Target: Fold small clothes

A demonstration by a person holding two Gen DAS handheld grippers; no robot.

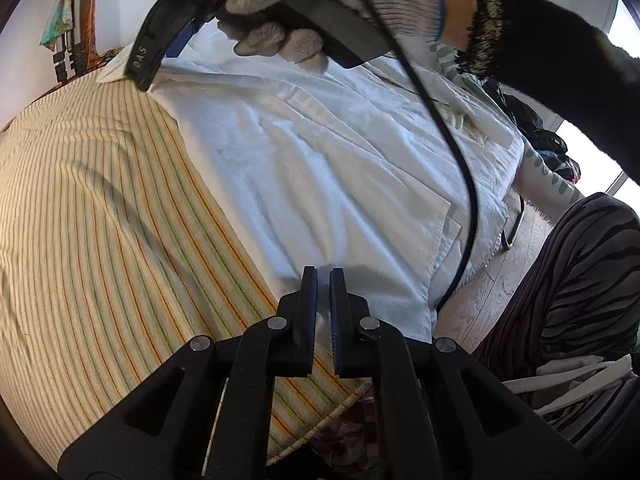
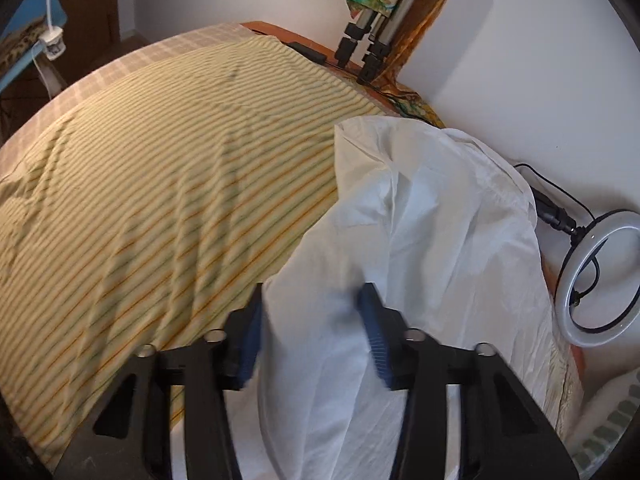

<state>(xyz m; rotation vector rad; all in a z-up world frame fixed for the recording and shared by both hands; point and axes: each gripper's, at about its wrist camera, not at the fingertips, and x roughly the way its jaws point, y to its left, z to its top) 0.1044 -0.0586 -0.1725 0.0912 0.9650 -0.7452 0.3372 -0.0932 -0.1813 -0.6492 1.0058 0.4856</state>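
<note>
**White shirt on striped bedcover, two hand-held grippers**

Left wrist view, left to right:
- Striped bedcover (image 1: 100,208): cream with green and orange lines, fills the left half of the frame.
- White shirt (image 1: 320,152): spread flat and creased, running from top centre down to lower centre, lying on the bedcover.
- Left gripper (image 1: 323,280): bottom centre, jaws pressed nearly together with only a narrow slit between them; tips sit at the shirt's lower hem. Whether cloth is pinched cannot be told.
- Gloved hand (image 1: 320,4): top centre, wrapped round the handle of the other tool, above the shirt; a black cable (image 1: 460,152) trails down from it.
- Dark sleeve (image 1: 560,52): upper right.
- Striped trouser leg (image 1: 576,280): right edge, above wooden floor.

Right wrist view, left to right:
- Bedcover (image 2: 160,200): left and centre of the frame.
- Right gripper (image 2: 312,300): bottom centre, blurred, jaws spread apart; the shirt (image 2: 420,240) bulges up between them, without visible squeeze.
- Tripod legs (image 2: 360,48): upper centre-right.
- Ring light (image 2: 600,272): right edge.
</note>
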